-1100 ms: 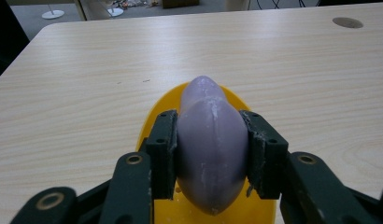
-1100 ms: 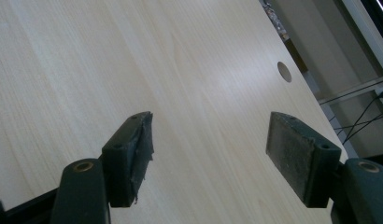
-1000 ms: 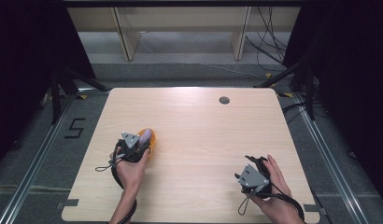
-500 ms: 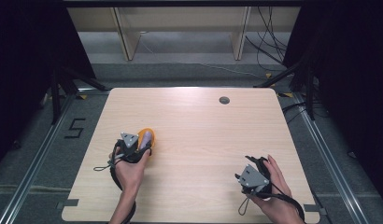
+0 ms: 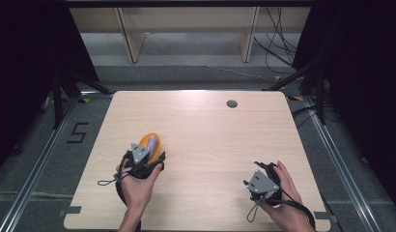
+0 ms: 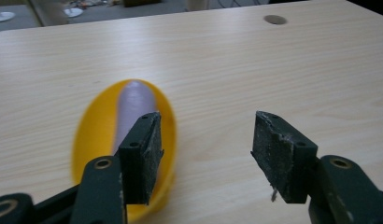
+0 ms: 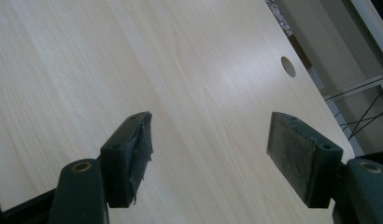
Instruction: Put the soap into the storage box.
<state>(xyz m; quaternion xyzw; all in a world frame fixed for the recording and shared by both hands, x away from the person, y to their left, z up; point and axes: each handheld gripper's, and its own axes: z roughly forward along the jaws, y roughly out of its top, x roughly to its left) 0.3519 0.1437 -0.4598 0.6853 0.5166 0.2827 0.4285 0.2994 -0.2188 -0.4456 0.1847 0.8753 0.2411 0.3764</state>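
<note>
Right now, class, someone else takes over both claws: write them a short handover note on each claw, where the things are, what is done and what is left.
Left claw: open, holding nothing. Its left jaw stands in front of the yellow dish; the open gap sits to the dish's right, over bare table.
Right claw: open, empty, low over the table's near right part, away from the dish.
Things: the yellow dish lies on the table's left half with a pale purple piece lying lengthwise in it.
Done: nothing is gripped yet.
Left: probably shift the left claw over to the dish and close on it or the piece.
</note>
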